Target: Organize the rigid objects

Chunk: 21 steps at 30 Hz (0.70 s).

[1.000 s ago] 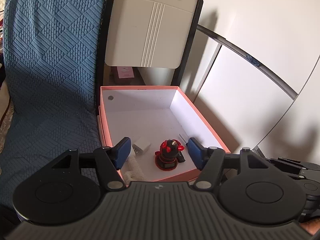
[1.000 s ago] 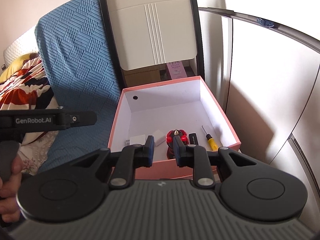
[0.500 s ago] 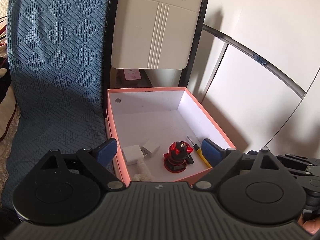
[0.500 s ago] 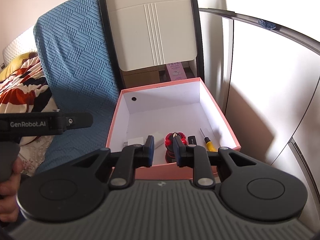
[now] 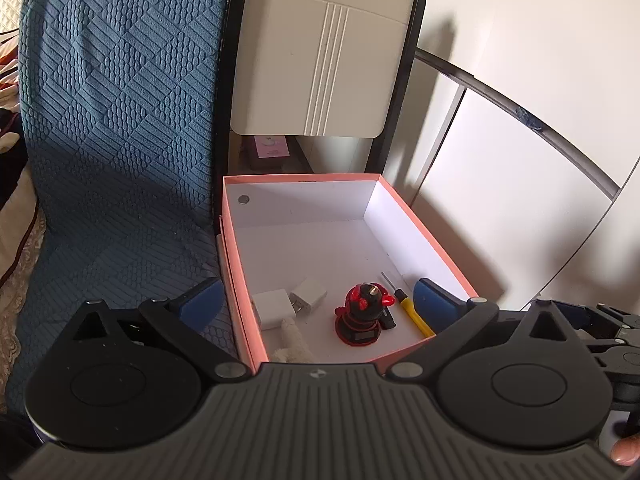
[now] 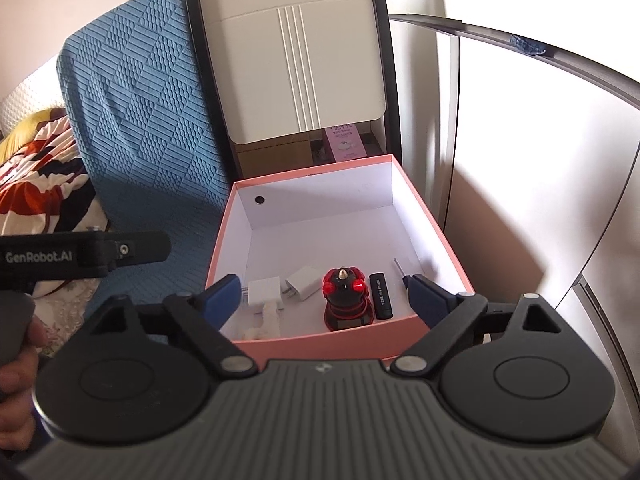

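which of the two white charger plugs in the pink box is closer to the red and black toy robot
The smaller white charger plug, lying angled right beside the red and black toy robot; the larger white charger plug sits farther left, towards the pink box wall.

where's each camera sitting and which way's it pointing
Left wrist: on the left gripper, angled down into the pink box; its own open jaws show, and a fingertip at the bottom right corner.
Right wrist: on the right gripper, angled down into the same box; its open jaws show, plus the other gripper's handle in a hand.
Shared: box, red-and-black toy robot, white chargers, blue quilt.
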Motion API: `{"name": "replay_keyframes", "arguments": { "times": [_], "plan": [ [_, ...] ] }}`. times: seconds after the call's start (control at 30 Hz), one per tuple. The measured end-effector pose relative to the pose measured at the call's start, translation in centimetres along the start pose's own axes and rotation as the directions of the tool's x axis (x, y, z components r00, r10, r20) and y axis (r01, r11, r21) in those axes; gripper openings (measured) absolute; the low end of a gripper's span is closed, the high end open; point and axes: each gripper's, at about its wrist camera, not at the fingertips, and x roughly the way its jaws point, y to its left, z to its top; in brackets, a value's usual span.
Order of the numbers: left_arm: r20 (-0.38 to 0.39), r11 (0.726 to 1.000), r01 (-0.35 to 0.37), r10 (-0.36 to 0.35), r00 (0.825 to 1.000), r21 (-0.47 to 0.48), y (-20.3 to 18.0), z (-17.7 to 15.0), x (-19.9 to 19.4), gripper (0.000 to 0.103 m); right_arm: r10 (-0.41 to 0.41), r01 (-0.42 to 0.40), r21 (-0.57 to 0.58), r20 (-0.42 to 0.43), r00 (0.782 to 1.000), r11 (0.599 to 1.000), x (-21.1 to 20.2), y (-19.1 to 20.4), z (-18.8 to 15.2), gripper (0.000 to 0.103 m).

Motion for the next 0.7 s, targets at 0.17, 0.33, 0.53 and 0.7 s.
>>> {"name": "replay_keyframes", "arguments": {
  "times": [0.17, 0.33, 0.53, 0.7],
  "plan": [
    [0.000, 1.000, -0.024, 0.024, 1.000, -0.015, 0.5, 0.0, 0.1, 0.103, -0.011, 0.011, -0.005, -0.007, 1.000, 1.000, 0.2, 0.0, -0.1, 0.092],
    [-0.002, 0.999, -0.038, 0.038, 0.999, -0.011, 0.6, -0.2, 0.2, 0.103, -0.020, 0.020, -0.001, -0.014, 1.000, 1.000, 0.2, -0.2, 0.0, 0.092],
    [-0.017, 0.997, -0.066, 0.065, 0.998, -0.038, 1.0, -0.2, 0.3, 0.103, -0.036, 0.036, 0.002, -0.005, 0.999, 0.999, 0.1, -0.3, 0.1, 0.092],
    [-0.024, 0.996, -0.079, 0.078, 0.997, -0.034, 1.1, -0.2, 0.2, 0.103, -0.030, 0.030, 0.000, -0.009, 1.000, 1.000, 0.2, -0.3, 0.0, 0.092]
  ]
}}
